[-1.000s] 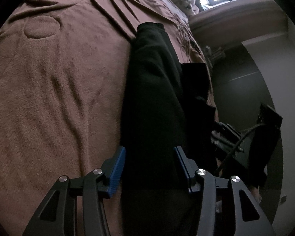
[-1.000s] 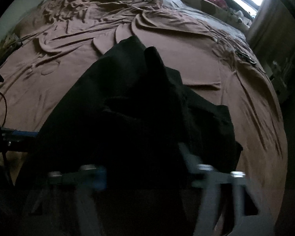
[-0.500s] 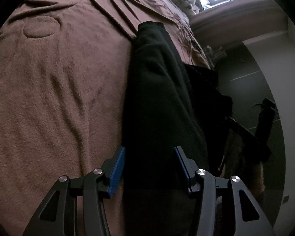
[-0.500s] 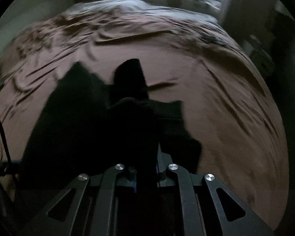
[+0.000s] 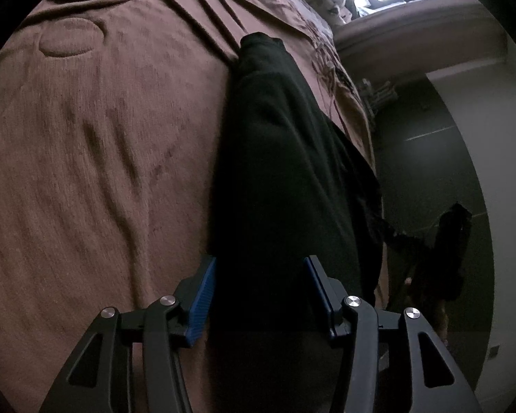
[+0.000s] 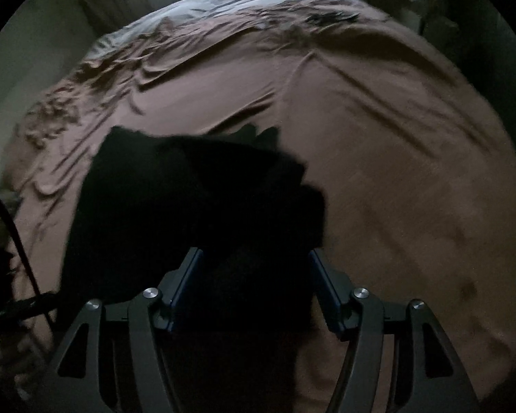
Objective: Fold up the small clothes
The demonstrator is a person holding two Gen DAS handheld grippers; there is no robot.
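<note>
While the left gripper (image 5: 259, 296) straddles the black garment (image 5: 278, 172) unclenched near the bed's (image 5: 86, 172) edge, the right gripper (image 6: 254, 285) has just been opening, releasing its fold.

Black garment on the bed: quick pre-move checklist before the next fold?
1. Black garment lying on the brown bedspread: ok.
2. Right hand-held gripper released: ok, its jaws have just been opening; cloth lies between the pads, no squeeze visible.
3. Left hand-held gripper free: ok, open astride the garment.
4. Fold lies flat: not ok, far edge bunched.
5. Garment clear of the bed edge: cannot tell.
</note>
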